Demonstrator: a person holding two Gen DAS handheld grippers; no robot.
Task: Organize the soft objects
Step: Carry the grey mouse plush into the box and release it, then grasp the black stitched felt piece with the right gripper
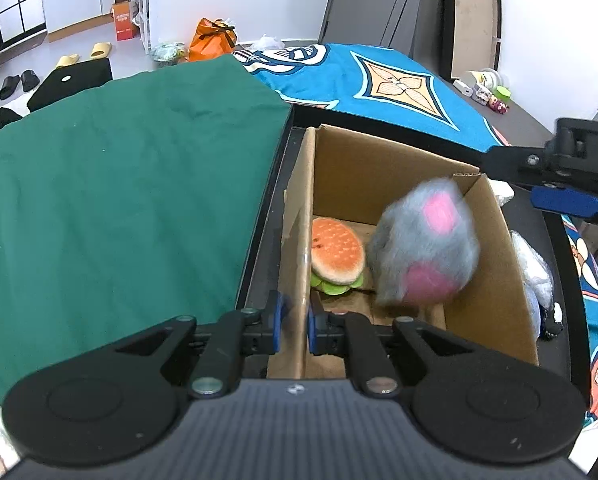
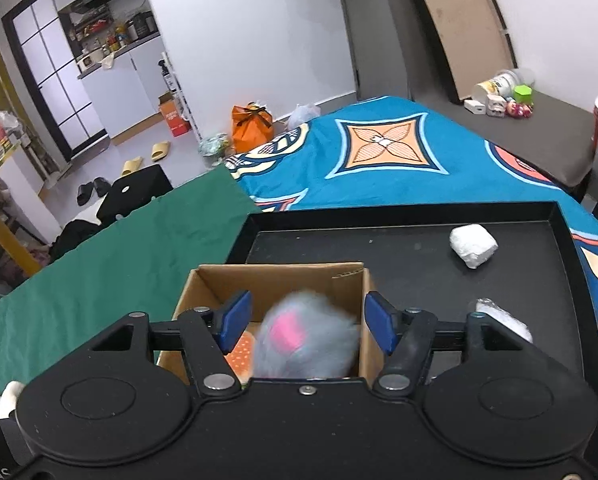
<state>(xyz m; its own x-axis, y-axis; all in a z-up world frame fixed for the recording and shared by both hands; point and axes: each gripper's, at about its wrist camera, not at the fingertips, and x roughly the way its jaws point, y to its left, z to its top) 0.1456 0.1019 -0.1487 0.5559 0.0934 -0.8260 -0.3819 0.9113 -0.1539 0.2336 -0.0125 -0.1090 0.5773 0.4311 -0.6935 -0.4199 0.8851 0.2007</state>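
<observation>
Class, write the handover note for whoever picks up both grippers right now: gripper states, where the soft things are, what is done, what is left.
Left gripper: shut on the near wall of the cardboard box, steadying it.
Right gripper: open and empty, above the box.
Grey and pink plush toy: blurred, inside the box walls; whether it has landed cannot be told.
Plush burger: on the box floor, by the left wall.
Done: burger boxed, grey plush let go into the box.
Left: white soft bundle lies on the black tray beyond the box; another wrapped white item lies on the tray to the box's right. Both likely go in next.
</observation>
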